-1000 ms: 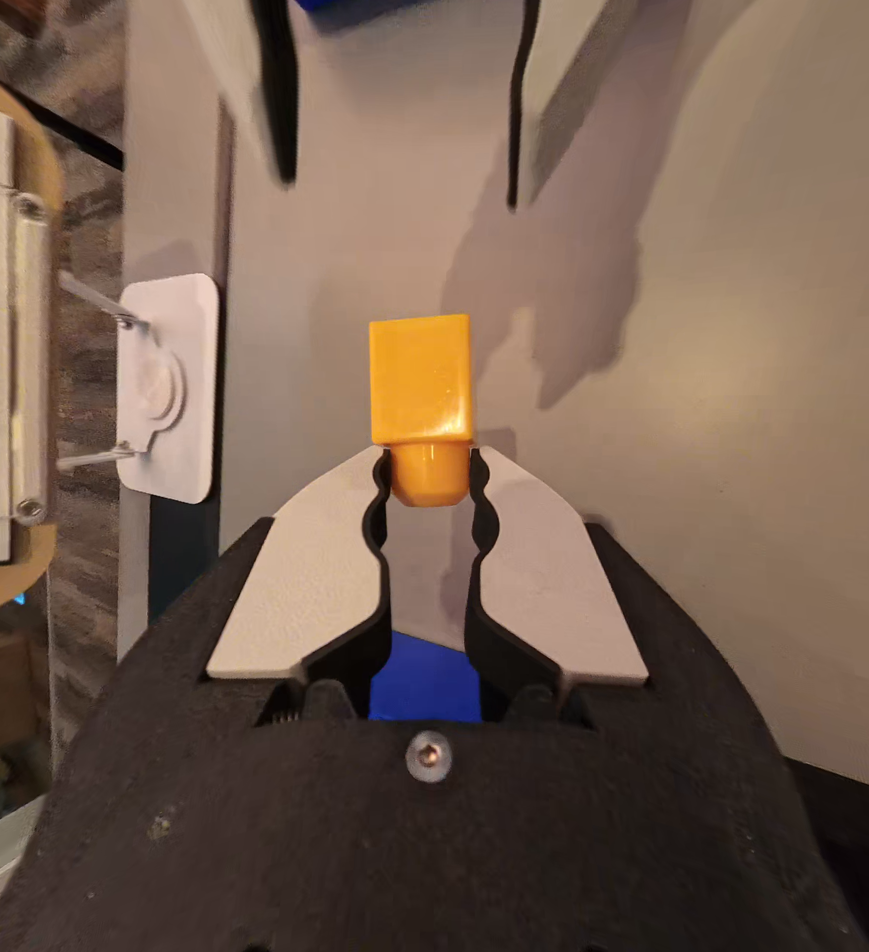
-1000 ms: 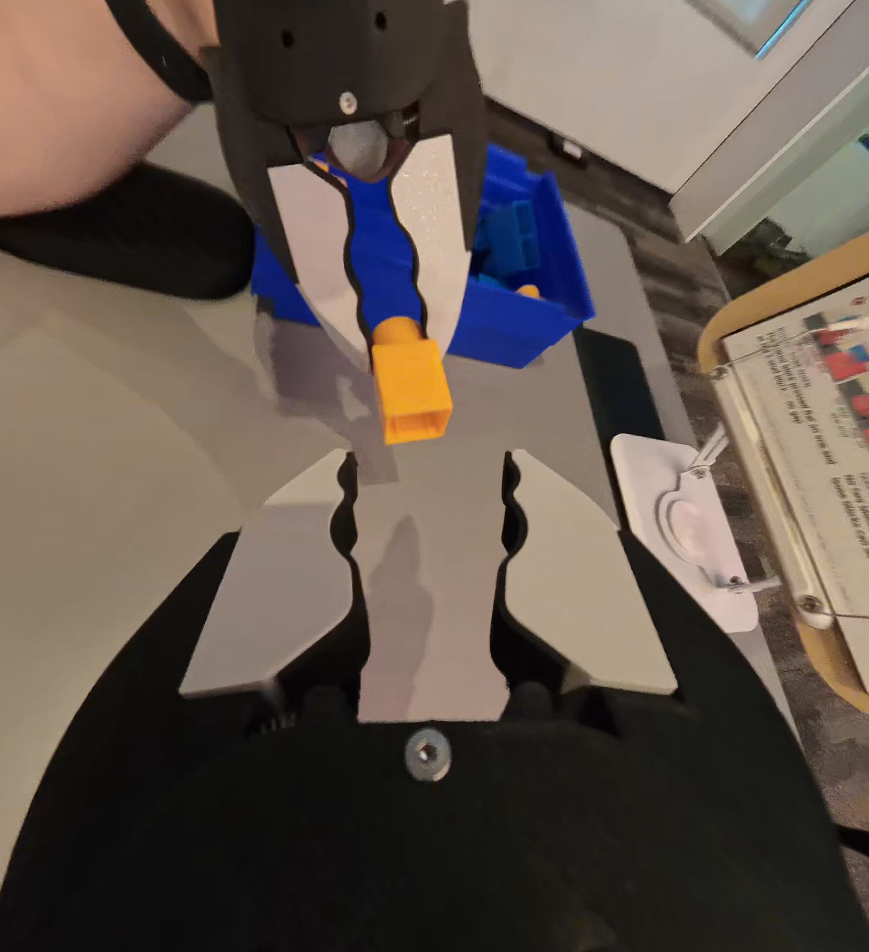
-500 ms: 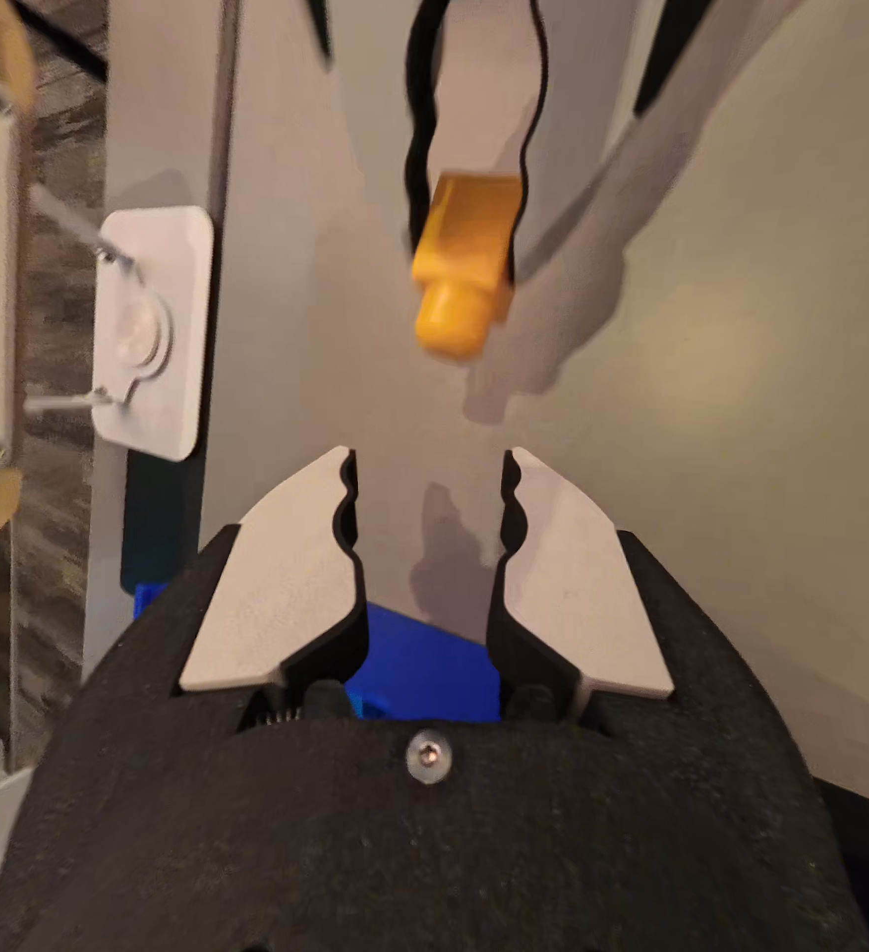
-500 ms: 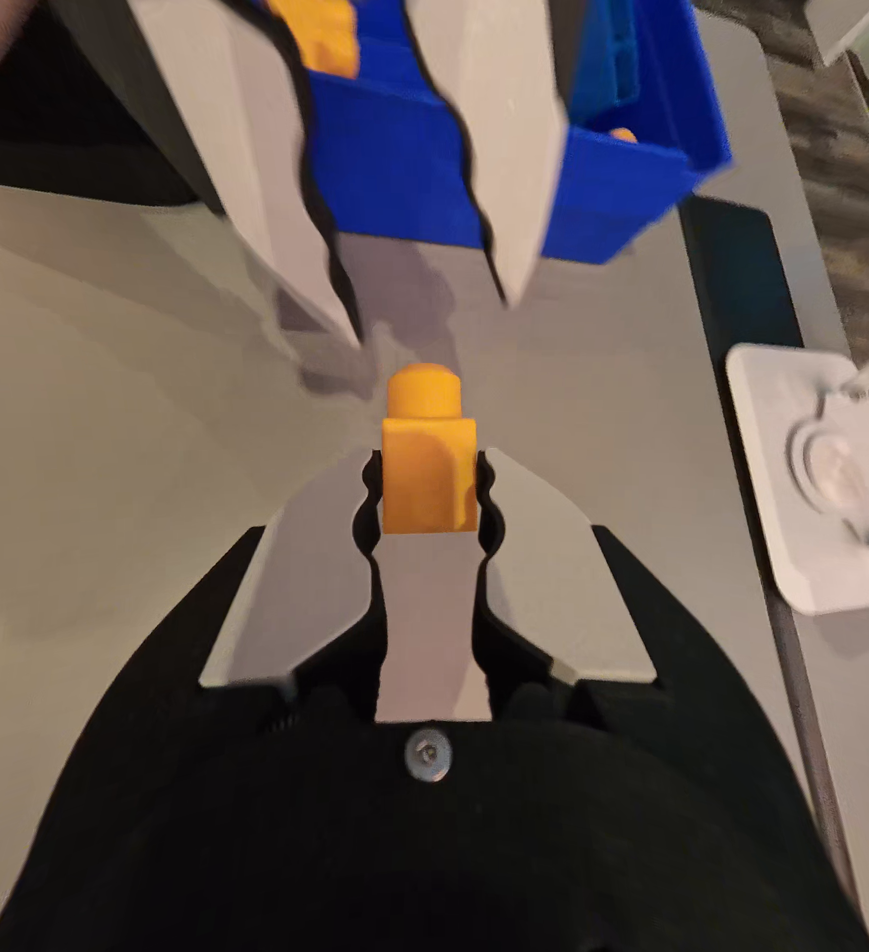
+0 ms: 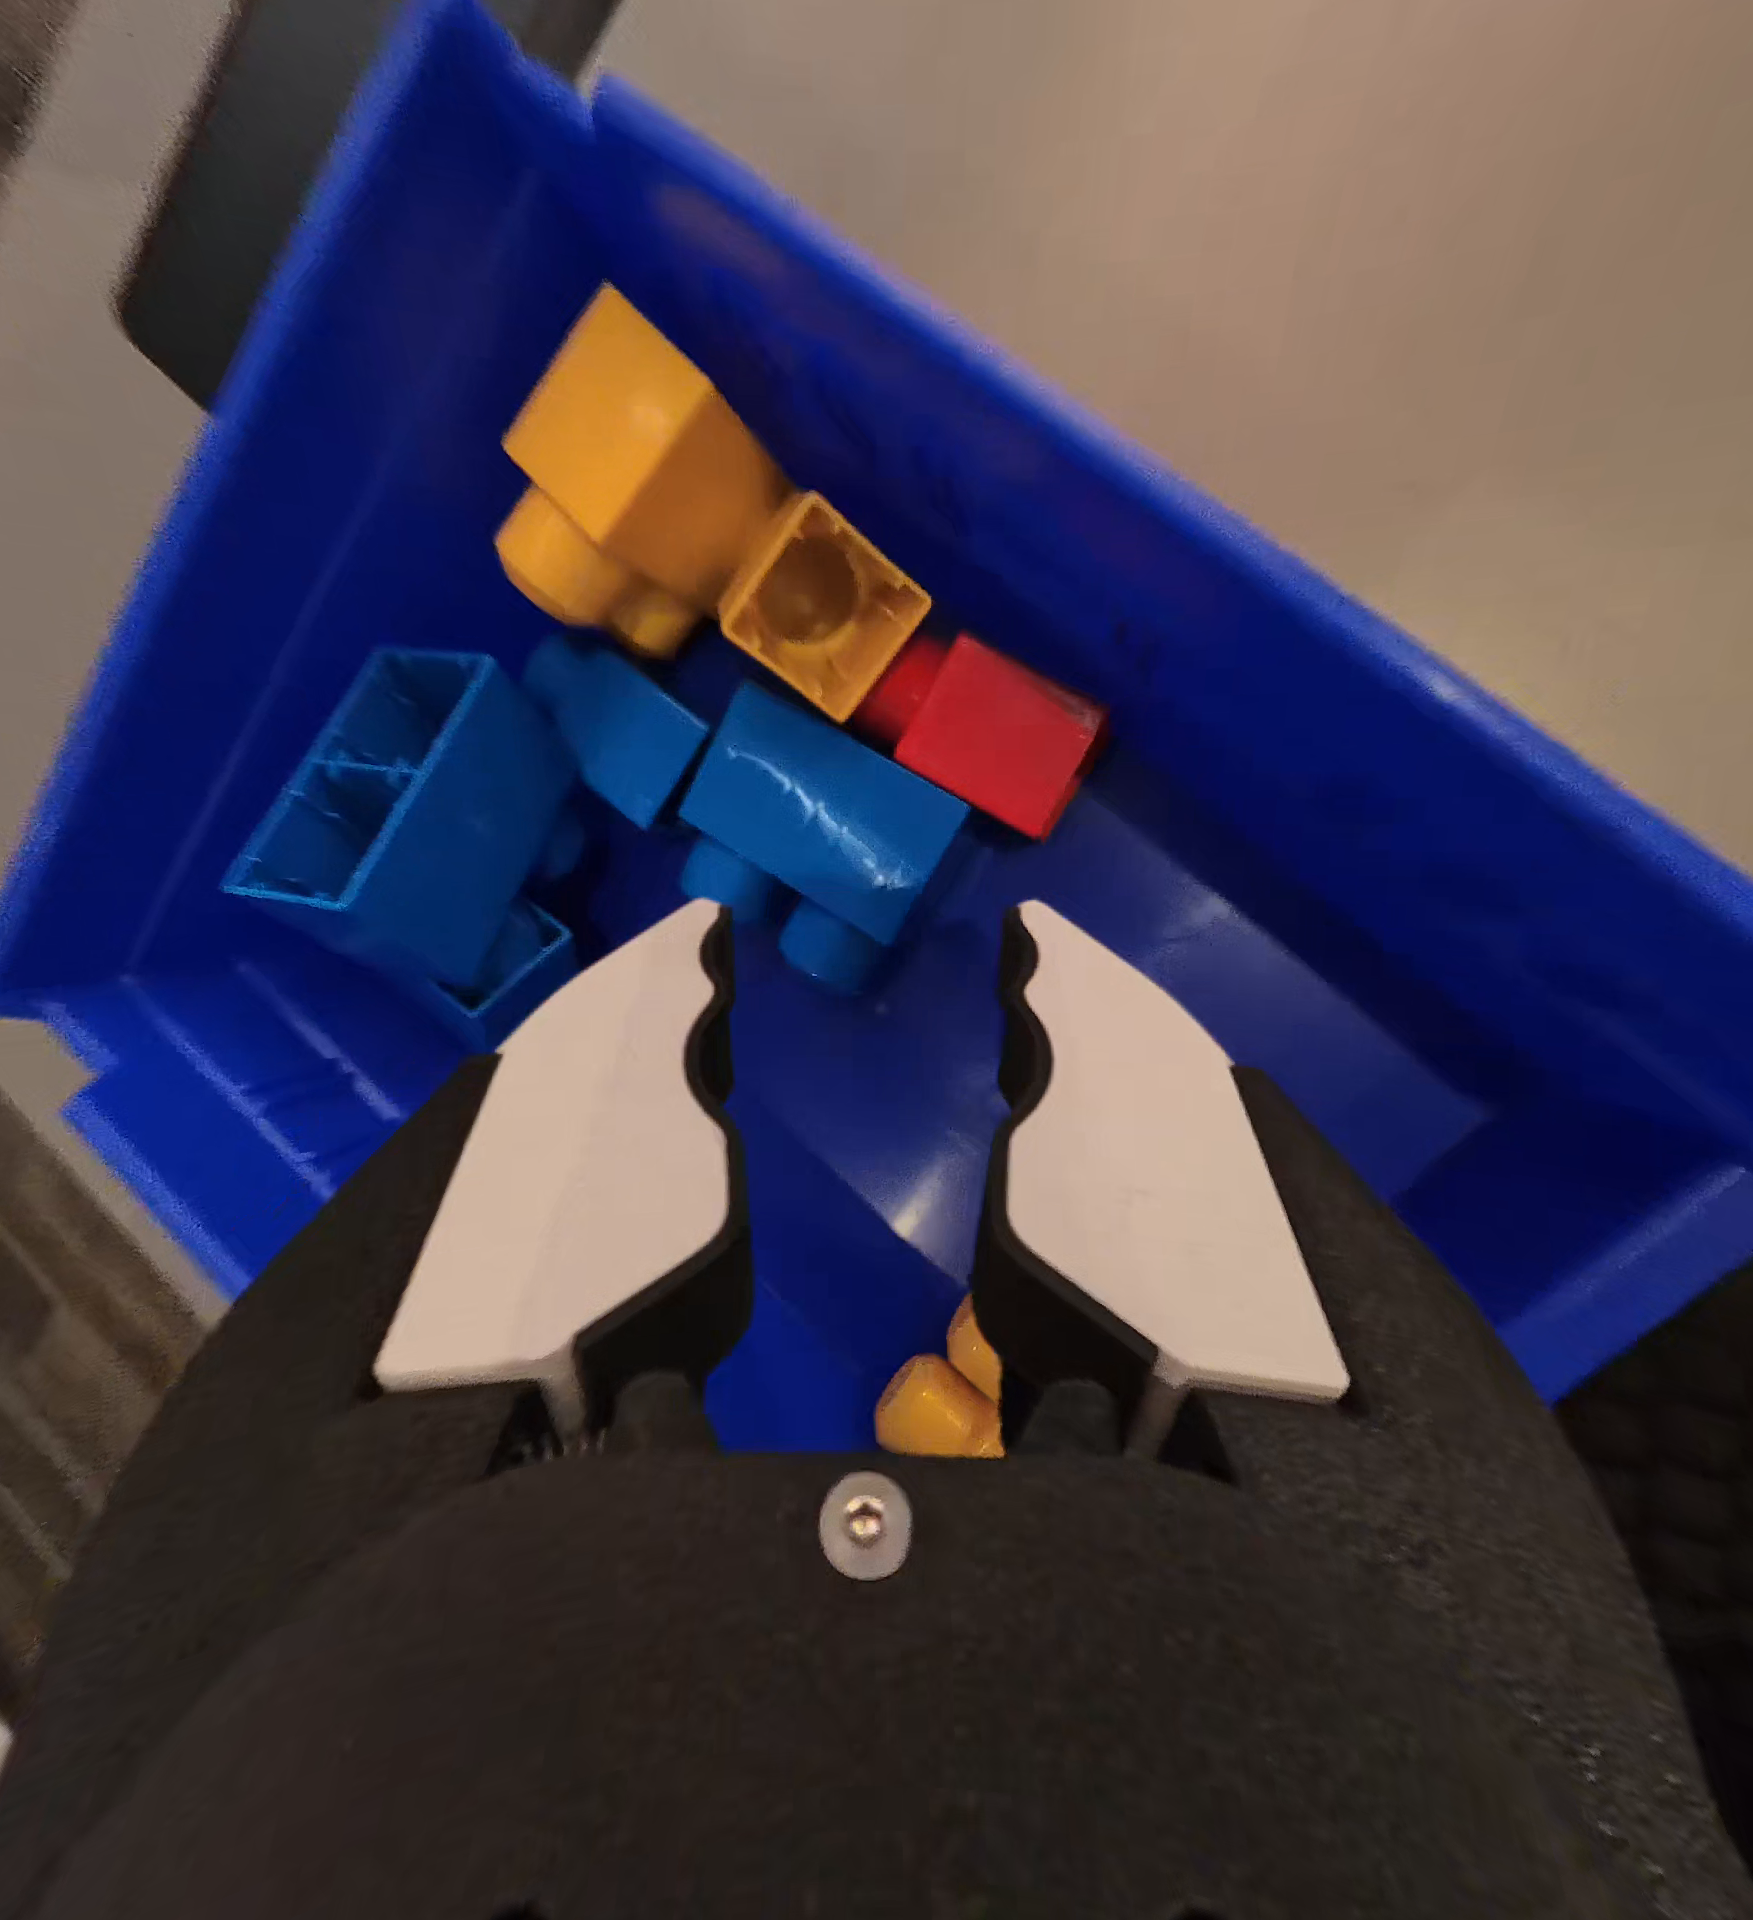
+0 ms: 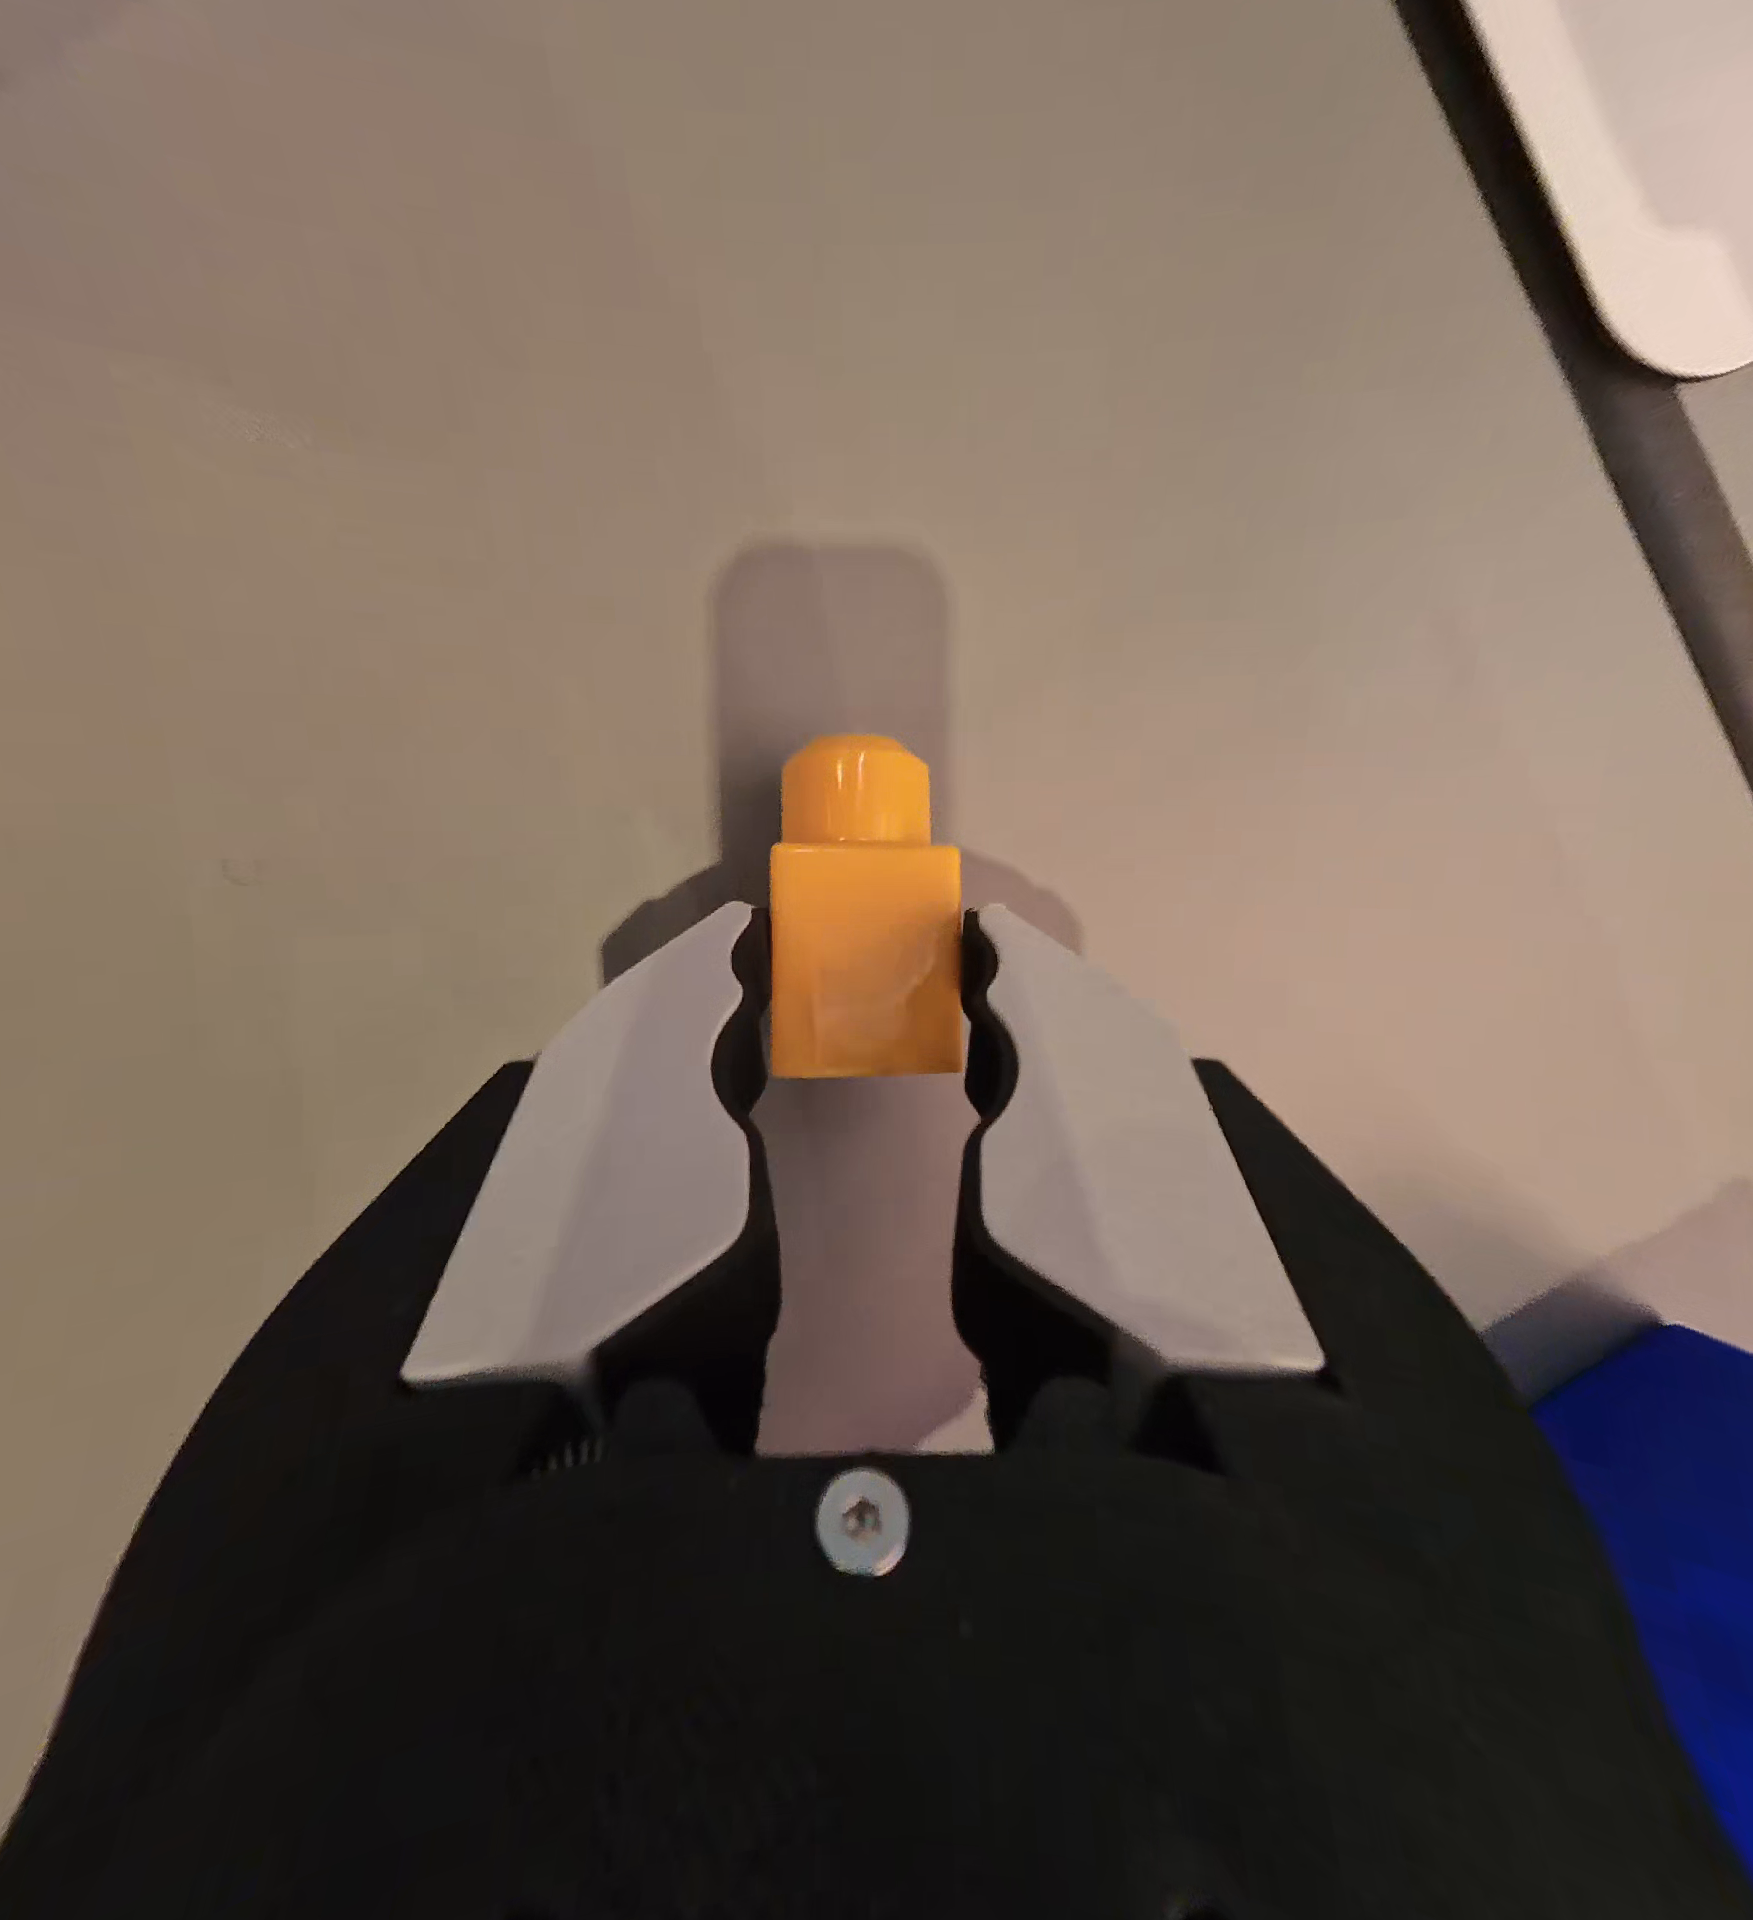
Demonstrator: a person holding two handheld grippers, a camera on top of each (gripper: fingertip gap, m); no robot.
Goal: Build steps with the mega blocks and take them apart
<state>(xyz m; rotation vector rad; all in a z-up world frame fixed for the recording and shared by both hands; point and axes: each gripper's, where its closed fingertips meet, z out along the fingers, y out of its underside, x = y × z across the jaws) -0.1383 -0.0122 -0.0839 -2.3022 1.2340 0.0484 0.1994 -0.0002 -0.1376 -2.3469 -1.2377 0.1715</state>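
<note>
Orange block stud pointing away, clamped in right gripper

A: Left gripper: pose?
B: Tilted, pointing down and forward. Jaws spread wide, nothing between the tips. Pale fingers with wavy black inner edges, black body behind.
A: Right gripper?
B: Level, squared to its view, pointing forward and down. Jaws drawn in, both tips pressed against the sides of what they hold. Fingertips sharp; the left view is a little blurred.
</note>
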